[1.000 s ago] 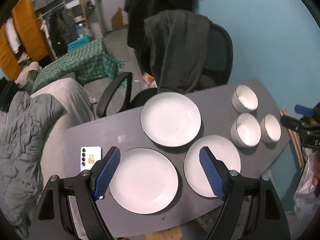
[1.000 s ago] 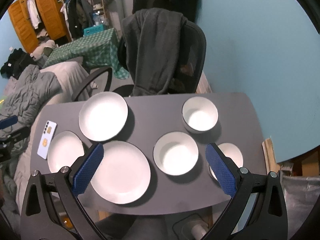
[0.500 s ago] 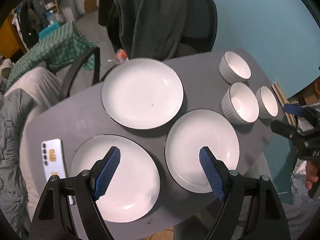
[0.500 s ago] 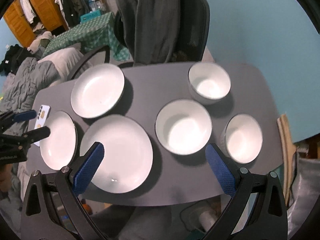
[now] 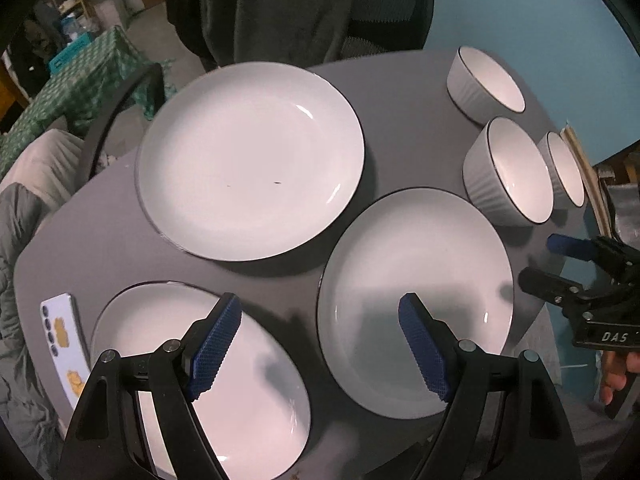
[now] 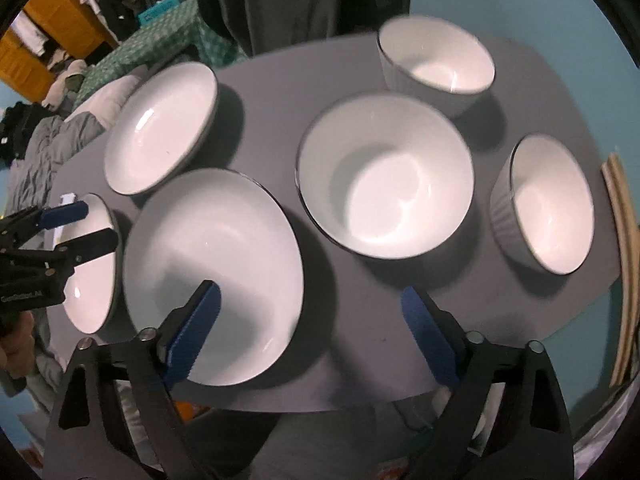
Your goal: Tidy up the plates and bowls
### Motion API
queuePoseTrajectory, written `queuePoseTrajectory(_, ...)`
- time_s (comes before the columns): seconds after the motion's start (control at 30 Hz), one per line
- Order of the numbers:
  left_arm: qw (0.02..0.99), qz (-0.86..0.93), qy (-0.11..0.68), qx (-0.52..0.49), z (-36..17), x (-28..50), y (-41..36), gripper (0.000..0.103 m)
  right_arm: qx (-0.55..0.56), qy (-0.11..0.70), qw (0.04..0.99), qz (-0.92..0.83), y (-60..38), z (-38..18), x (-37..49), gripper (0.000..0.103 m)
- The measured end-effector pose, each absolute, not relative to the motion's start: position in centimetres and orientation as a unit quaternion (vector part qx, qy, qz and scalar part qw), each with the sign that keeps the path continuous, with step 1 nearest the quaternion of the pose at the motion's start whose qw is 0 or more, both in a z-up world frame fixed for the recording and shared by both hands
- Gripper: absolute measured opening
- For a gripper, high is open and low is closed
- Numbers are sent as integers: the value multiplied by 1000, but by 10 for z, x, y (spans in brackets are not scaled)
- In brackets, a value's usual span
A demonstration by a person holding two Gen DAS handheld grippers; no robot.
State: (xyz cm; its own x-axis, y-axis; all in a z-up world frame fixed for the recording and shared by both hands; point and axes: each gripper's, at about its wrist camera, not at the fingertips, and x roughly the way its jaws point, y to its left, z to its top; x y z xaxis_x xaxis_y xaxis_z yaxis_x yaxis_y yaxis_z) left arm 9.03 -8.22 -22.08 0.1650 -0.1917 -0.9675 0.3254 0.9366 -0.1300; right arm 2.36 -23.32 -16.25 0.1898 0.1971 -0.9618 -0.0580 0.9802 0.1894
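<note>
Three white plates lie on the grey table [image 5: 100, 232]: a far plate [image 5: 252, 156], a near left plate [image 5: 224, 392] and a near right plate [image 5: 416, 292]. Three white bowls stand at the right: a far bowl [image 6: 436, 60], a middle bowl [image 6: 384, 176] and a right bowl [image 6: 548, 204]. My left gripper [image 5: 320, 340] is open and empty, above the gap between the two near plates. My right gripper [image 6: 316, 324] is open and empty, above the table's near edge between the near right plate [image 6: 212, 272] and the middle bowl. Each gripper shows in the other's view: the right one [image 5: 560, 264], the left one [image 6: 76, 224].
A white phone [image 5: 64, 340] lies at the table's left end. An office chair with a dark garment [image 5: 296, 4] stands behind the table. A blue wall [image 5: 520, 12] is at the right. A bed with grey bedding [image 6: 44, 148] is at the left.
Both grippers have come down closer to the table, so the plates and bowls look larger. Both stayed open. No plate or bowl has moved.
</note>
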Motion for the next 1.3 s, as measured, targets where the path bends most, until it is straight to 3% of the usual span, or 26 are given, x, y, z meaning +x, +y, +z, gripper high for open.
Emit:
queuePoseTrajectory(0.13, 749, -174, 637, 50, -232, 96, -86, 77, 78, 649, 751, 91, -238, -177, 23, 74)
queuePoseTrajectory(0.27, 740, -175, 648, 53, -239, 99, -90, 72, 79, 661, 739, 103, -240, -185, 25, 55)
queuePoseTrajectory(0.5, 721, -173, 669, 41, -252, 104, -89, 49, 93, 673, 721, 137, -244, -192, 27, 27)
queuePoseTrajectory(0.63, 707, -172, 686, 21, -259, 104, -83, 27, 96, 675, 716, 147, -250, -194, 25, 25)
queuePoseTrajectory(0.87, 705, -159, 691, 8, -261, 97, -72, 25, 103, 692, 699, 149, -264, -198, 18, 23)
queuePoseTrajectory(0.97, 704, -150, 694, 5, -261, 99, -74, 25, 103, 693, 698, 144, -268, -197, 20, 18)
queuePoseTrajectory(1.3, 693, -130, 708, -21, -259, 68, -63, 25, 71, 699, 691, 171, -284, -194, 16, 17)
